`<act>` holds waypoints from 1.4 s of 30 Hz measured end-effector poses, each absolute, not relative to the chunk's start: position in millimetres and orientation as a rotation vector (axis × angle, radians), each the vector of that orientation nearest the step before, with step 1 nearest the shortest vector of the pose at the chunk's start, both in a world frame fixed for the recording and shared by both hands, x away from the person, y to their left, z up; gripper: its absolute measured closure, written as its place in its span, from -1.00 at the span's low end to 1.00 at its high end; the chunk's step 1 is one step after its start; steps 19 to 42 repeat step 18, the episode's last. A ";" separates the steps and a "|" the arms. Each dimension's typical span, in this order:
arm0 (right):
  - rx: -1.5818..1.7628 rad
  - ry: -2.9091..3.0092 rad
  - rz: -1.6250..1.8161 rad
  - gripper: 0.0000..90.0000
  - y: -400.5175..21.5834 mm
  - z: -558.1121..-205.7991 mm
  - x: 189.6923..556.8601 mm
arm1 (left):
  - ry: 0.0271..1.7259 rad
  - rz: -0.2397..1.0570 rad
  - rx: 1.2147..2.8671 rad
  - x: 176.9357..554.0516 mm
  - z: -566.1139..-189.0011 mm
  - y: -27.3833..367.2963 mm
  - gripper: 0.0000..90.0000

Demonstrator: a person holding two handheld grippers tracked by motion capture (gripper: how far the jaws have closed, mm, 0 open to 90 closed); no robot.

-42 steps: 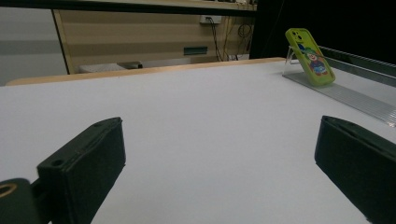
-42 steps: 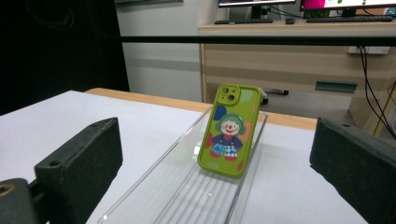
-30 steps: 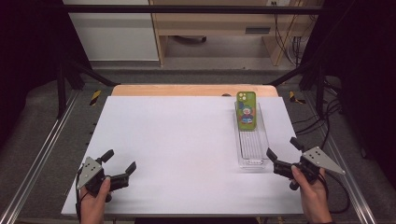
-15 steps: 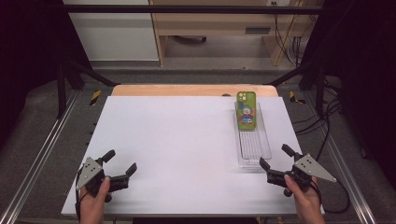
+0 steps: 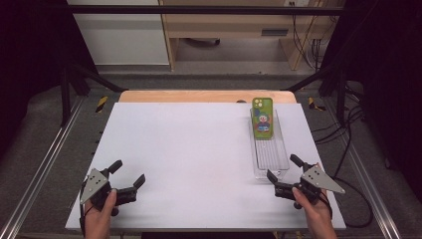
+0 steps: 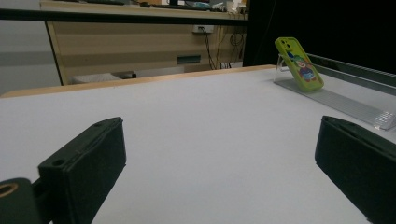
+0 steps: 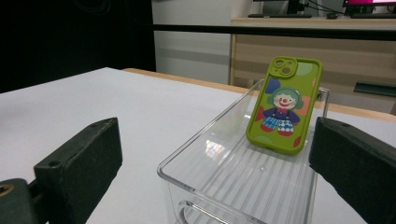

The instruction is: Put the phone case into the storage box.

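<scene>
Moved: right gripper (image 5: pixel 285 172) has slid in from 4 o'clock toward the clear tray's (image 5: pixel 283 158) near end.
Right jaws: spread, empty.
Left gripper (image 5: pixel 128 174): 7 o'clock, spread, empty.
Phone case (image 5: pixel 263 117): leaning at the tray's far end, 1 o'clock.

White table top (image 5: pixel 199 149) with wooden far edge, grey floor (image 5: pixel 209 82), wooden desk (image 5: pixel 234 30) behind, white cabinet (image 5: pixel 119 35), dark curtains, hanging cables (image 5: pixel 306 35).

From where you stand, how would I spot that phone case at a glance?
Start with the white table and look along its right side for the long clear plastic tray. The phone case leans against the tray's far end. It is the one bright green thing there, with a cartoon clown on it.
</scene>
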State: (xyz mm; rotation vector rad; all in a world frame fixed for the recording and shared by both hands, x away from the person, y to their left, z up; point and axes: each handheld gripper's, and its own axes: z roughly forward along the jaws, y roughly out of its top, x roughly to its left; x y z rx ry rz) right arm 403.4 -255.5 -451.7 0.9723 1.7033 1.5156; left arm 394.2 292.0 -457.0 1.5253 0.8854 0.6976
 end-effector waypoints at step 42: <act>0.905 1.725 1.484 -0.93 -251.1 -469.9 408.5 | 0.882 0.732 1.508 379.4 -459.5 295.3 -0.95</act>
